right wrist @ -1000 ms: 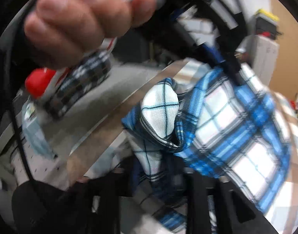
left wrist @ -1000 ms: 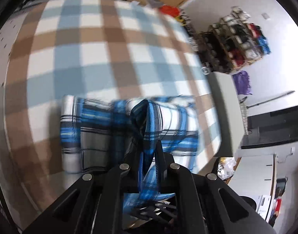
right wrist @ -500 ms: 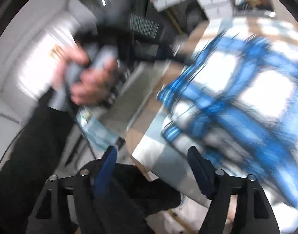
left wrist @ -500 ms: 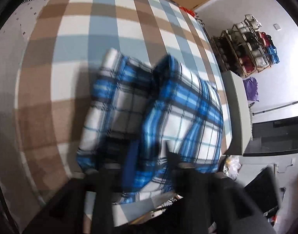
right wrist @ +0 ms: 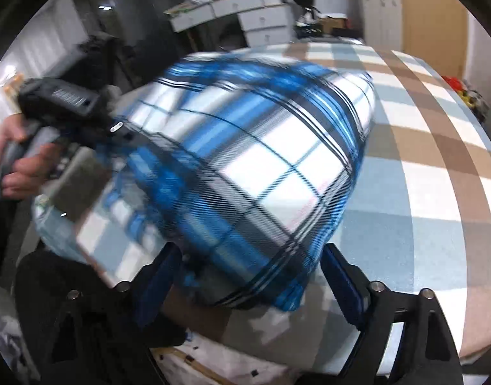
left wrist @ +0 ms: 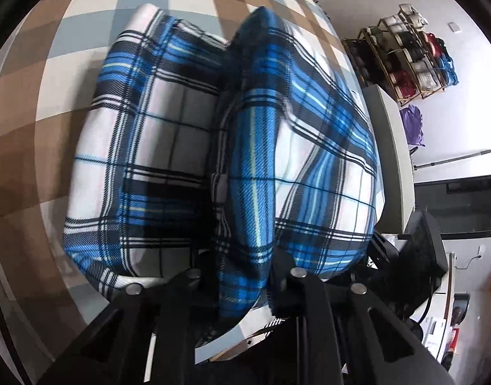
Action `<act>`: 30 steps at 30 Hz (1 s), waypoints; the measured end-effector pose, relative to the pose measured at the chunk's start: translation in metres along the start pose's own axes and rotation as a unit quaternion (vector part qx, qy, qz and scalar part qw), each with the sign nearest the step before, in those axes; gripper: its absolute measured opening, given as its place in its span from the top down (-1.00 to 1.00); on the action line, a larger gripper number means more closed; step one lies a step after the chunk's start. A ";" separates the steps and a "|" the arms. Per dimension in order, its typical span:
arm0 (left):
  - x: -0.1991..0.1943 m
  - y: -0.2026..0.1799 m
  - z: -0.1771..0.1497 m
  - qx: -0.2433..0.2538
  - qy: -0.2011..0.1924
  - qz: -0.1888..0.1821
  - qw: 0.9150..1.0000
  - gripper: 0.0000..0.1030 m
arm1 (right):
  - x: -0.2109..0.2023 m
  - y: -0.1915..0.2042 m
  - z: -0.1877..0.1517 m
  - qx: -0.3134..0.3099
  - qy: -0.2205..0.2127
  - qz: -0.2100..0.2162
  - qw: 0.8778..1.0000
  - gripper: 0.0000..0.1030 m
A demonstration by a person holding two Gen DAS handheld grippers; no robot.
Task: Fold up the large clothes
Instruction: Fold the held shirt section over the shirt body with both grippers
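Observation:
A blue, white and black plaid garment (left wrist: 168, 147) lies folded in a thick bundle on a table with a brown, blue and white checked cloth (left wrist: 36, 122). A raised ridge of it runs into my left gripper (left wrist: 243, 272), whose jaws are closing and pinch that fold. In the right wrist view the same garment (right wrist: 277, 166) is blurred. Its near edge sits between the wide-set blue pads of my right gripper (right wrist: 248, 276), whose jaws are closing and are not pressing on it. A hand (right wrist: 17, 160) holds the other tool at the left.
A grey cabinet (left wrist: 393, 154) stands just past the table's right side, with a rack of spools (left wrist: 406, 57) behind it. White drawers (right wrist: 261, 16) stand beyond the far end. A plastic bag (right wrist: 52, 234) hangs by the table's near corner. The checked cloth (right wrist: 422, 192) shows bare to the right.
The left gripper came lower and nearer, let its fold go midway, and now pinches a ridge again. The right gripper released the cloth, rolled and swung round to face the bundle's edge.

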State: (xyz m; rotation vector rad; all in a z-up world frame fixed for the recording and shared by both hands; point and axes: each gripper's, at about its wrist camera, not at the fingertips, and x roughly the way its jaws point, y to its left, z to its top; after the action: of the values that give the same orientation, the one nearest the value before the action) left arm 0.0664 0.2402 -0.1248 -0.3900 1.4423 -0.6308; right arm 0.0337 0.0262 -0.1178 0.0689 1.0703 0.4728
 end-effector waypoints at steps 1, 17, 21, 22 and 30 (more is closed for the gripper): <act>0.000 -0.003 0.001 -0.001 -0.002 -0.006 1.000 0.86 | -0.002 -0.006 0.002 0.020 0.000 0.011 1.000 -0.02; -0.023 -0.048 -0.055 0.047 -0.152 -0.167 0.973 0.91 | -0.054 -0.020 -0.010 -0.256 -0.043 -0.284 0.923 0.75; -0.006 -0.033 -0.084 0.021 -0.170 -0.157 0.973 0.91 | -0.031 -0.009 -0.039 -0.329 -0.032 -0.324 0.886 0.75; -0.003 -0.033 -0.090 0.020 -0.174 -0.151 0.973 0.91 | -0.027 -0.010 -0.042 -0.331 -0.032 -0.330 0.884 0.75; 0.007 -0.053 -0.107 0.078 -0.171 -0.055 0.981 0.90 | -0.036 -0.014 -0.033 -0.261 -0.017 -0.301 0.917 0.74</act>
State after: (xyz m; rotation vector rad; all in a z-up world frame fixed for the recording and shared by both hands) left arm -0.0477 0.2076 -0.1101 -0.4327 1.0411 -0.7222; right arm -0.0042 -0.0071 -0.1081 -0.7089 0.8449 0.1787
